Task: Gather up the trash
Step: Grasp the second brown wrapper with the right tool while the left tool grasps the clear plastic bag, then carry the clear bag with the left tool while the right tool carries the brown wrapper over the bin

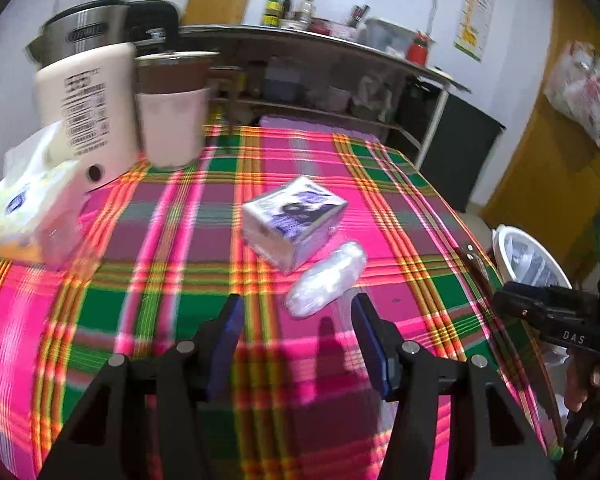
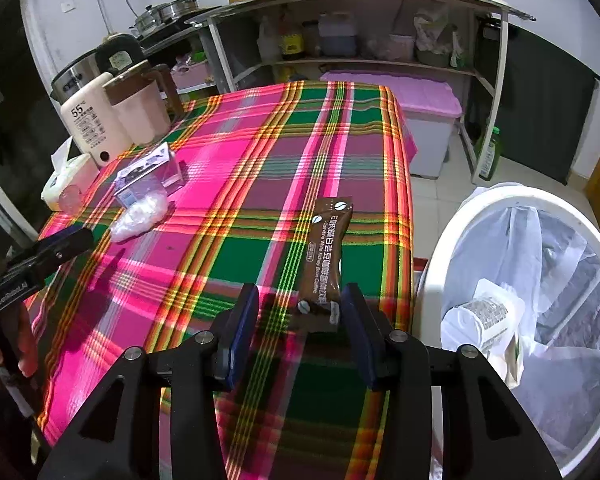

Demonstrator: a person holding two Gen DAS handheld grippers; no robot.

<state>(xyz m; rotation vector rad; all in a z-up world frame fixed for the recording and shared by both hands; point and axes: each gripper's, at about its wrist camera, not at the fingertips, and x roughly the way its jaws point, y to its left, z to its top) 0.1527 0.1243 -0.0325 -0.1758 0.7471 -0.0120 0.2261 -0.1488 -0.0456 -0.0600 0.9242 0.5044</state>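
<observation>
Left cam: the left gripper (image 1: 296, 340) has its fingers (image 1: 228, 332) spread wide w/ nothing between them, just the checked cloth (image 1: 180, 240) below. A bit ahead of the tips lies a crumpled clear plastic bag (image 1: 326, 280), soft and shiny, touching a small wrapped box (image 1: 294, 220) w/ purple print. At far left a tissue pack (image 1: 32, 208) sits by a cream kettle (image 1: 88, 112) and a pink jug (image 1: 174, 108) w/ a brown top. All of this is smeared by blur, so the print can't be read. At the right edge the other gripper is partly cut off, and only a slice of the white bin (image 1: 528, 256) shows.

Right cam: the right gripper (image 2: 300, 320) has its fingers (image 2: 358, 332) open about halfway. A long brown coffee packet (image 2: 326, 256) lies flat on the cloth, its near end between the tips, close to the right finger; can't tell if it touches. Not gripped. The round white bin (image 2: 460, 240) stands just right of the table, lined w/ a thin clear bag, w/ a white bottle (image 2: 484, 320) inside. The bin's far side is cut off. The plastic bag and box sit well away at left.
</observation>
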